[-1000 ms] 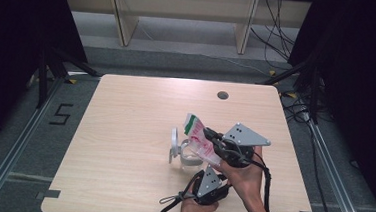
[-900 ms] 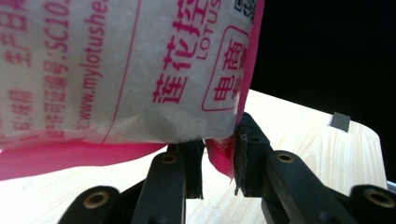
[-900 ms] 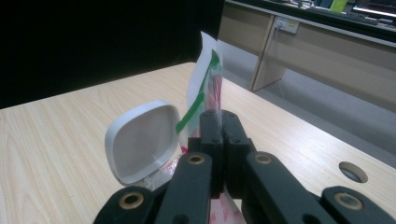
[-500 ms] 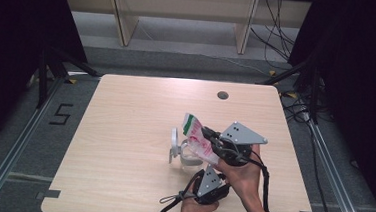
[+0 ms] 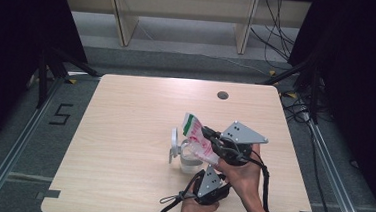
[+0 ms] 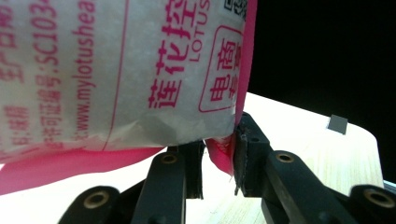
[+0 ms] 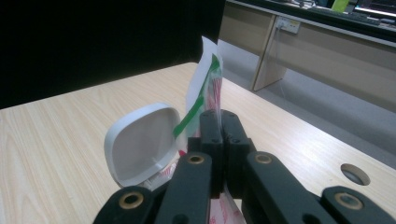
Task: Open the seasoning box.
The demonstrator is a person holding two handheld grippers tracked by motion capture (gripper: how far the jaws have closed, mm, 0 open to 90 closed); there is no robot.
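Pale wood table [image 5: 123, 146], and just right of the clear container [image 5: 190, 159] with its white flip lid [image 5: 174, 145] up, the right gripper [image 5: 208, 134] pinches the pink-and-white packet [image 5: 197, 139], jaws tight together on it, tilted over the container's mouth. On the container's near side, the left gripper [image 6: 218, 163] has narrow-set jaws nipping the packet's pink lower edge.

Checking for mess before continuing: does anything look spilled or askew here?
No spill shows. The pink-and-white packet hangs tilted over the clear container, pinched by the right gripper; the container's white lid stands flipped open.
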